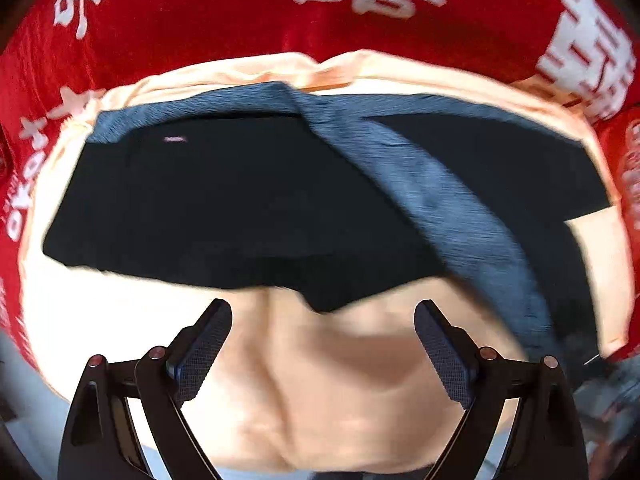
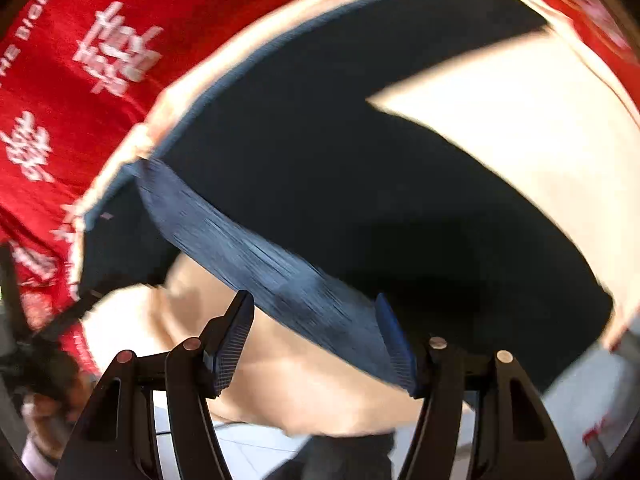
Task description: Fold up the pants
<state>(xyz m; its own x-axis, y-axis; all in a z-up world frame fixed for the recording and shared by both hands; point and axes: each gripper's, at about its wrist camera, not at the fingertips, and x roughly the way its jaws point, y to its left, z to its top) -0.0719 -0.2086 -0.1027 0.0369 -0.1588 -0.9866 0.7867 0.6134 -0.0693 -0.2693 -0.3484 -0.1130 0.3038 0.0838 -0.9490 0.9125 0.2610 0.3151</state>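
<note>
Dark navy pants [image 1: 224, 208] lie on a cream cloth [image 1: 320, 380], with a lighter blue-grey waistband strip [image 1: 452, 208] running diagonally across them. My left gripper [image 1: 323, 312] is open and empty, just short of the pants' near edge. In the right wrist view the pants [image 2: 360, 168] spread across the cloth and the blue-grey band [image 2: 280, 280] passes between the fingers of my right gripper [image 2: 316, 304], which is open. Both views are motion-blurred.
A red cloth with white characters [image 1: 200, 20] lies beyond the cream cloth; it also shows in the right wrist view [image 2: 80, 80]. The cream cloth [image 2: 520, 128] is wrinkled near the grippers. A pale floor [image 2: 248, 452] shows below.
</note>
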